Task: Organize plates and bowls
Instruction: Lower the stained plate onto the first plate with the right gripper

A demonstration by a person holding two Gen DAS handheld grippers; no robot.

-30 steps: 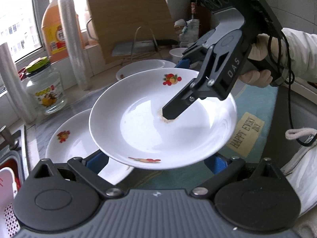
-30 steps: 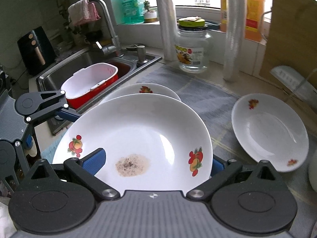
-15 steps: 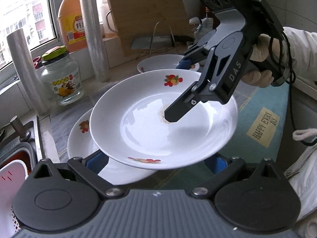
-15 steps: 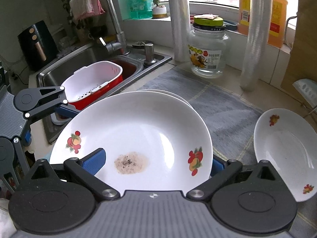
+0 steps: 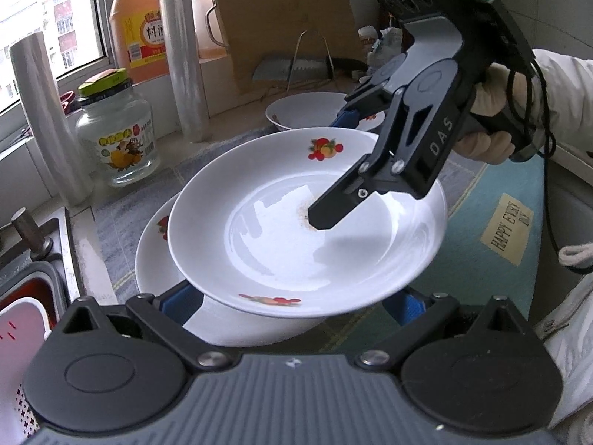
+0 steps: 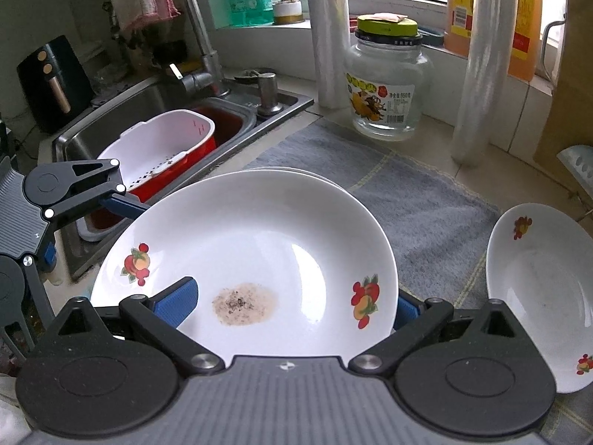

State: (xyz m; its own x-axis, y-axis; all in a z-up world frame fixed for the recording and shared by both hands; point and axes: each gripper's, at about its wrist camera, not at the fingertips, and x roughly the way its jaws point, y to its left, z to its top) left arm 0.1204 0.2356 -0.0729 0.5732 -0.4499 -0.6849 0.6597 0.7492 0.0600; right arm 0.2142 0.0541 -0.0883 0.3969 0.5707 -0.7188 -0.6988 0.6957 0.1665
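Bare grey mat (image 6: 426,200) at right-wrist frame centre-right offers open passage between the stacked plates (image 6: 259,244) and the lone plate (image 6: 537,289). Upper frame is blocked by glass jar (image 6: 385,85) and two film rolls (image 6: 478,63); sink (image 6: 155,107) borders upper left.

We see soft daylight from the window (image 5: 48,26), blown out to white at the left wrist view's upper left. It leaves pale glare on the held plate (image 5: 307,222), where the right tongs (image 5: 326,218) cast a faint shadow. Both views are sharp at centre, and fisheye bending curves the counter (image 6: 426,200) and window frame near the edges.
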